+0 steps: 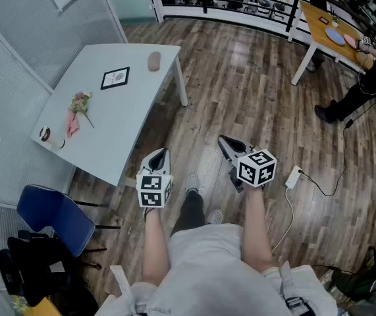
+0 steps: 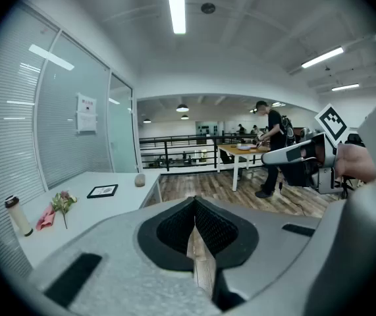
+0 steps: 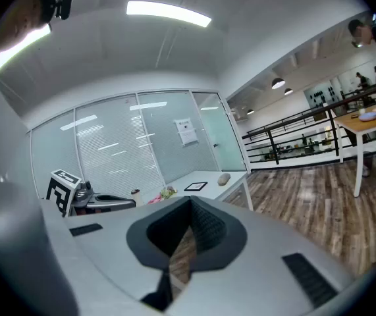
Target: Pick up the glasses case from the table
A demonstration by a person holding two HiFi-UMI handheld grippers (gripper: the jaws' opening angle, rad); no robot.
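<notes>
Head view: shows left gripper (image 1: 164,152) and right gripper (image 1: 221,139) carried low before the body over the wood floor (image 1: 240,91), jaws of each pressed together on nothing, likely a resting posture ahead of any reach. Places the glasses case (image 1: 153,61) by the far edge of the white table (image 1: 128,127), near a framed card (image 1: 115,78) and well apart from both grippers; calls for an approach and spread jaws first.
</notes>
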